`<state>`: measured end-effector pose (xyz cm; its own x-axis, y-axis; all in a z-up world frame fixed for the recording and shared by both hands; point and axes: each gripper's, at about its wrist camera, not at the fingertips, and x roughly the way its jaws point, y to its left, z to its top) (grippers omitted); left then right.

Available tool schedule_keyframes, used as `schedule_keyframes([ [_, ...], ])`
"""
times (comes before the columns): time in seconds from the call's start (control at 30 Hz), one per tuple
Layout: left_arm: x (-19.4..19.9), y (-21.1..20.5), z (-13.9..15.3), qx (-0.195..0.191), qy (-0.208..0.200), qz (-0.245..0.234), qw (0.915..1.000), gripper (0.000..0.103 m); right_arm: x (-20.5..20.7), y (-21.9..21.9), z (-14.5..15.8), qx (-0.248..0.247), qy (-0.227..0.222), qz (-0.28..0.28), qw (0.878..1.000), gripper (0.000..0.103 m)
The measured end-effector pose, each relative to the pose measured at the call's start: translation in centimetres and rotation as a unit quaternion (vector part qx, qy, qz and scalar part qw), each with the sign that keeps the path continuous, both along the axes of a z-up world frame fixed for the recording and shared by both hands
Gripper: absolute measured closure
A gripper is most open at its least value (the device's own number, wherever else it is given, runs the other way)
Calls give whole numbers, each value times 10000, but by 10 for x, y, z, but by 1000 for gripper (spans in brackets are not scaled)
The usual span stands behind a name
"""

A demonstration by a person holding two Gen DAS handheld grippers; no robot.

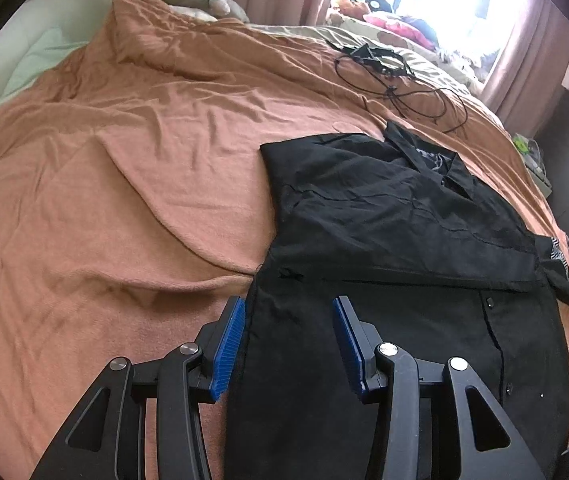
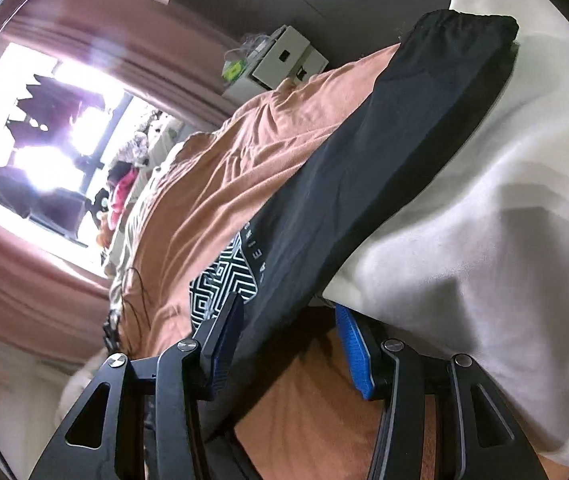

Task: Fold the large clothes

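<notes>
left tool (image 1: 288,344) agape, empty | right tool (image 2: 290,344) agape | 1 black shirt (image 1: 384,216) | 1 orange blanket (image 1: 124,160)

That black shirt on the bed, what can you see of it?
The black shirt looks like thin woven cloth with a collar and a buttoned front. It lies flat on the orange blanket, its upper part already folded over. The left tongs hover open above its near edge, gripping nothing.
</notes>
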<state>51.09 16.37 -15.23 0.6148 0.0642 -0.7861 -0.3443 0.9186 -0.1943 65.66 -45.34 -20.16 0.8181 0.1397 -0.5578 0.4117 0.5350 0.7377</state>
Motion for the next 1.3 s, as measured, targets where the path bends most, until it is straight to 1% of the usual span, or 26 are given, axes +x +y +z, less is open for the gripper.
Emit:
schedule_keyframes([
  [0.13,0,1,-1,-67,1,-2,10000,55,0,2,-1,-3,-51,-58,10000,56],
  [0.17,0,1,-1,-74,-2,-4,10000,55,0,2,-1,30,-58,-91,9999,59],
  [0.2,-1,2,-1,-87,-3,-8,10000,55,0,2,-2,109,-72,-107,9999,60],
  [0.3,-2,2,-1,-88,-6,-38,10000,55,0,4,-4,344,-129,-52,9993,60],
  [0.4,-3,3,-2,-68,17,-56,10000,55,7,11,-11,543,-19,60,9985,60],
  [0.5,-3,4,-3,-73,22,-41,10000,55,13,15,-14,486,-99,53,9988,61],
  [0.53,-3,4,-3,-78,21,-46,10000,55,14,14,-13,435,-108,5,9990,65],
  [0.57,-3,4,-3,-71,20,-38,10000,55,14,14,-12,405,-182,-18,9990,82],
  [0.6,-3,5,-3,-65,27,-19,10000,55,13,13,-10,354,-233,-50,9991,91],
  [0.63,-3,7,-4,-82,29,5,10000,56,12,12,-8,298,-241,-91,9992,92],
  [0.67,-4,9,-4,-110,25,23,9999,55,9,12,-6,224,-280,-157,9992,94],
  [0.7,-4,11,-4,-144,19,42,9999,55,6,14,-1,97,-368,-224,9990,96],
  [0.77,-4,12,-3,-206,-12,65,9998,55,3,19,7,-95,-471,-175,9987,98],
  [0.83,-3,11,-1,-228,-36,72,9997,55,4,31,23,-349,-594,-83,9976,99],
  [1.0,-4,10,5,-334,-140,75,9993,55,4,61,62,-541,-1088,351,9920,99],
  [1.1,-5,10,11,-423,-248,119,9987,55,2,88,86,-516,-1423,713,9859,99],
  [1.2,-6,10,14,-518,-311,157,9980,55,4,118,98,-444,-1629,1104,9794,99],
  [1.3,-8,11,16,-579,-353,161,9976,55,9,159,108,-396,-1784,1589,9702,99],
])
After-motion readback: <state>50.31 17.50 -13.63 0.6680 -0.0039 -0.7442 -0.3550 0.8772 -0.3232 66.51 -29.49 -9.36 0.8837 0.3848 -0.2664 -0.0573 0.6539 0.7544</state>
